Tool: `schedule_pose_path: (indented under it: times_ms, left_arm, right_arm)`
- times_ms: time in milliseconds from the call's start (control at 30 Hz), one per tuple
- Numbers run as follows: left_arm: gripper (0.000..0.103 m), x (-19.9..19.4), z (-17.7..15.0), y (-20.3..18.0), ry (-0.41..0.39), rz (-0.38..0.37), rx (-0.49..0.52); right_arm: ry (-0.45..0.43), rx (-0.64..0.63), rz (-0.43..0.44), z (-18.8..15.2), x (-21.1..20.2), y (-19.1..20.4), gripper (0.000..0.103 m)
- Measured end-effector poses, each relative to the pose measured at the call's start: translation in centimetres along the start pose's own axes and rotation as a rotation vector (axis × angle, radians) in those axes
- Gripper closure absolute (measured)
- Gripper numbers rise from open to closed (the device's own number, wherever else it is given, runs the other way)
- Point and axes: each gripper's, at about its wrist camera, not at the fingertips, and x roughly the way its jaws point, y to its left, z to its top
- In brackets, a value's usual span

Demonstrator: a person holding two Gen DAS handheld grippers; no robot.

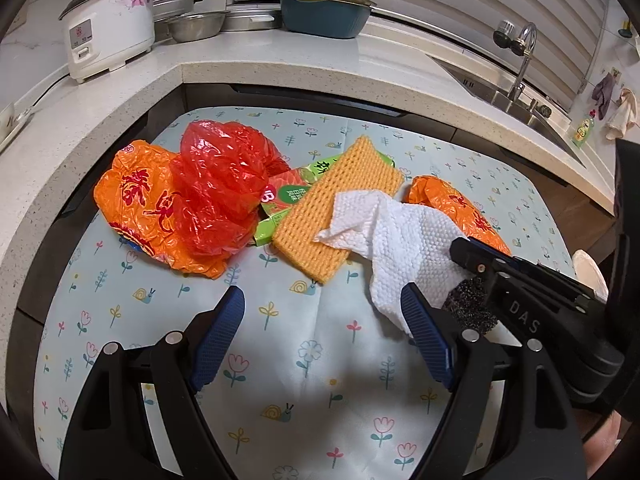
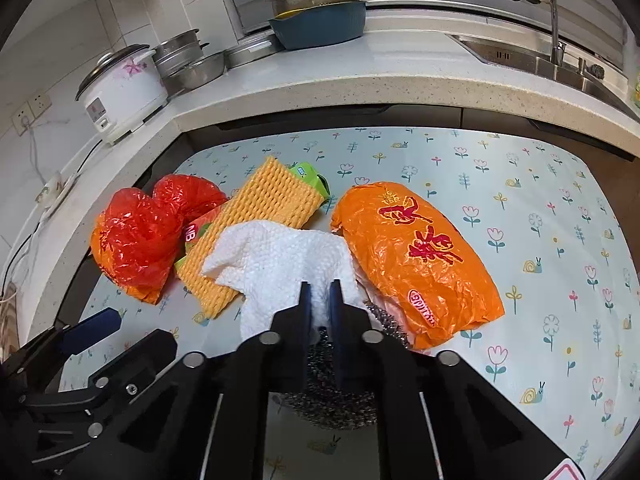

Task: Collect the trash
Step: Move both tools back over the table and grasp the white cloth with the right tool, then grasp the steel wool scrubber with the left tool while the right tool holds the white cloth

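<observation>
A crumpled white paper towel (image 1: 404,240) (image 2: 280,260) lies over an orange foam net (image 1: 332,208) (image 2: 256,216) on the patterned table. My right gripper (image 2: 320,296) is shut on the towel's near edge; it shows in the left wrist view (image 1: 480,264) too. A steel wool pad (image 2: 336,384) lies under it. My left gripper (image 1: 320,304) is open and empty, just left of the towel. A red bag (image 1: 224,184) (image 2: 140,232), two orange bags (image 1: 136,208) (image 2: 412,256) and a green box (image 1: 292,192) lie around.
The flower-patterned tablecloth (image 1: 320,380) covers the table. Behind it runs a stone counter (image 1: 280,64) with a rice cooker (image 1: 108,28), steel bowls (image 1: 196,24), a blue basin (image 1: 324,12) and a sink with faucet (image 1: 524,60).
</observation>
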Motion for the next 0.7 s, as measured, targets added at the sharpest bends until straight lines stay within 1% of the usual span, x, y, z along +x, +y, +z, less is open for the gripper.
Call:
schedule_pose_path:
  times_ms: [100, 200, 300, 367, 533, 567, 600, 700]
  left_arm:
    - [0.027, -0.2, -0.2, -0.7, -0.001, -0.011, 0.009]
    - [0.027, -0.5, -0.4, -1.5, 0.0, -0.025, 0.018]
    - [0.026, -0.8, -0.6, -2.7, 0.0, -0.047, 0.029]
    - [0.023, -1.1, -0.8, -3.6, -0.002, -0.059, 0.045]
    - [0.018, -1.3, -1.1, -6.3, 0.002, -0.095, 0.079]
    - [0.015, -1.2, -1.1, -6.8, 0.005, -0.099, 0.084]
    - [0.014, -1.0, -1.1, -7.3, 0.007, -0.104, 0.09]
    - [0.014, 0.0, -1.1, -8.7, 0.023, -0.113, 0.108]
  right_arm:
    - [-0.046, 0.033, 0.025, 0.1, -2.3, -0.5, 0.101]
    - [-0.109, 0.057, 0.031, 0.6, -5.1, -1.1, 0.101]
    - [-0.172, 0.077, 0.019, 1.1, -7.8, -2.0, 0.101]
    - [-0.206, 0.09, 0.001, 1.4, -9.3, -2.7, 0.101]
    - [-0.25, 0.143, -0.031, 1.5, -11.9, -5.3, 0.101]
    - [-0.254, 0.154, -0.037, 1.4, -12.2, -5.9, 0.101]
    - [-0.258, 0.163, -0.043, 1.3, -12.5, -6.4, 0.101]
    - [-0.258, 0.18, -0.06, 0.8, -12.8, -7.7, 0.101]
